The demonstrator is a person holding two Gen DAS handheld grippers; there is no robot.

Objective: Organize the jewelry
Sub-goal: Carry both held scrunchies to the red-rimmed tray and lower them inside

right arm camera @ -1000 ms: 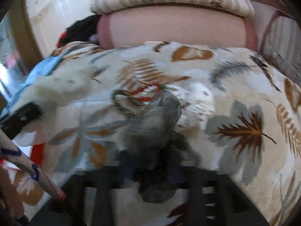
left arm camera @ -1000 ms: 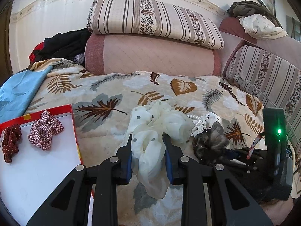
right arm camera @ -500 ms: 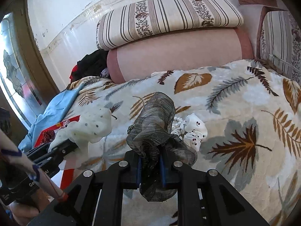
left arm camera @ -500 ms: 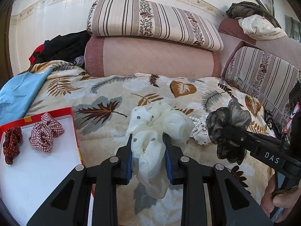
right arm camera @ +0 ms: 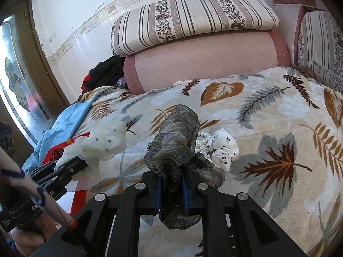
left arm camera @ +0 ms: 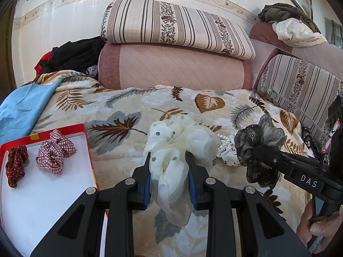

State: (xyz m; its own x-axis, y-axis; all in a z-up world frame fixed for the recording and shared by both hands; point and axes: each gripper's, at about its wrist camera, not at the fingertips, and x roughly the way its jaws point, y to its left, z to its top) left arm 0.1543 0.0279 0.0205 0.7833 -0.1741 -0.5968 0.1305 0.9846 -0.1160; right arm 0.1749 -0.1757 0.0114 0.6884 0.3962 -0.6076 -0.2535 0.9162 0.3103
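Observation:
My left gripper (left arm camera: pixel 169 162) is shut on a cream dotted scrunchie (left arm camera: pixel 178 147), held above the leaf-print blanket. To its right my right gripper (right arm camera: pixel 172 176) is shut on a dark grey gauze scrunchie (right arm camera: pixel 175 141), also lifted off the blanket; the grey scrunchie (left arm camera: pixel 257 145) shows in the left wrist view too. A white printed scrunchie (right arm camera: pixel 224 150) and a pearl string (right arm camera: pixel 202 138) lie on the blanket behind it. At the left a red-rimmed white tray (left arm camera: pixel 42 192) holds a checked scrunchie (left arm camera: pixel 54 152) and a dark red dotted scrunchie (left arm camera: pixel 15 165).
Striped and pink bolsters (left arm camera: pixel 175 64) lie along the wall behind the blanket. A blue cloth (left arm camera: pixel 23 111) and dark clothes (left arm camera: pixel 72 55) sit at the back left. A striped sofa arm (left arm camera: pixel 304 87) bounds the right side. A hand (left arm camera: pixel 317 229) grips the right tool.
My right gripper has lifted the grey scrunchie off the blanket, away from the white scrunchie and pearls. My left gripper has stayed still with the cream scrunchie.

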